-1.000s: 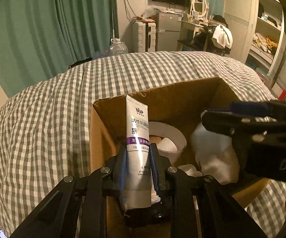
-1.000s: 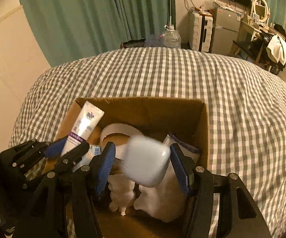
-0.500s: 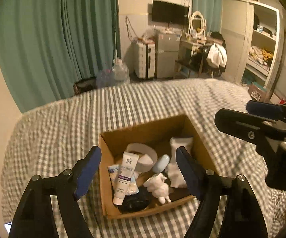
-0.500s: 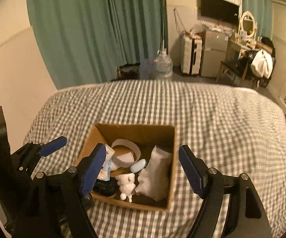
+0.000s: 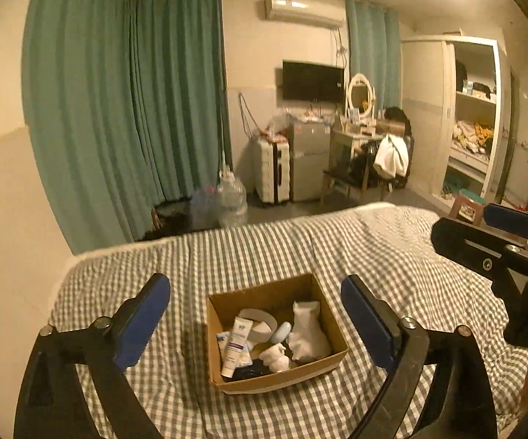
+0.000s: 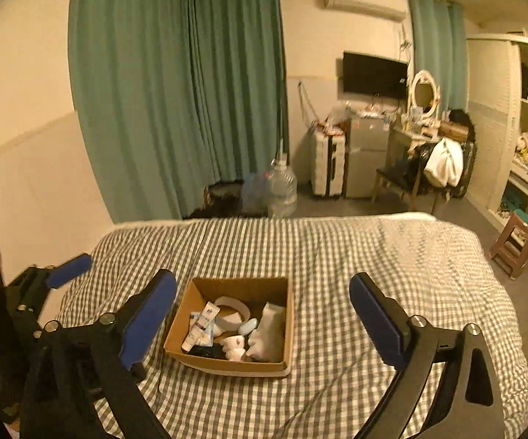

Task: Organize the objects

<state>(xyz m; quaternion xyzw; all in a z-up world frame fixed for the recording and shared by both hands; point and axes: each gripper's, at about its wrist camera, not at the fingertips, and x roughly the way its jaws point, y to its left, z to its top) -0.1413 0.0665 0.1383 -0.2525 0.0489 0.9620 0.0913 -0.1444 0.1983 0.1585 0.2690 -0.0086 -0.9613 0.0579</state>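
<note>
Both grippers empty, jaws spread wide: left gripper, right gripper. The box sits on the checked bed, ahead of and below both grippers, well apart from either; in each view it falls between my fingers, so neither hand looks clearly nearer. Inside lie a tube, long axis running near-to-far and slightly tilted, a white roll, a pale oval case, a white pouch and a small white figure. Judgement: sorting appears finished; nothing loose shows on the bed. Room: green curtains, suitcase, wall TV.
</note>
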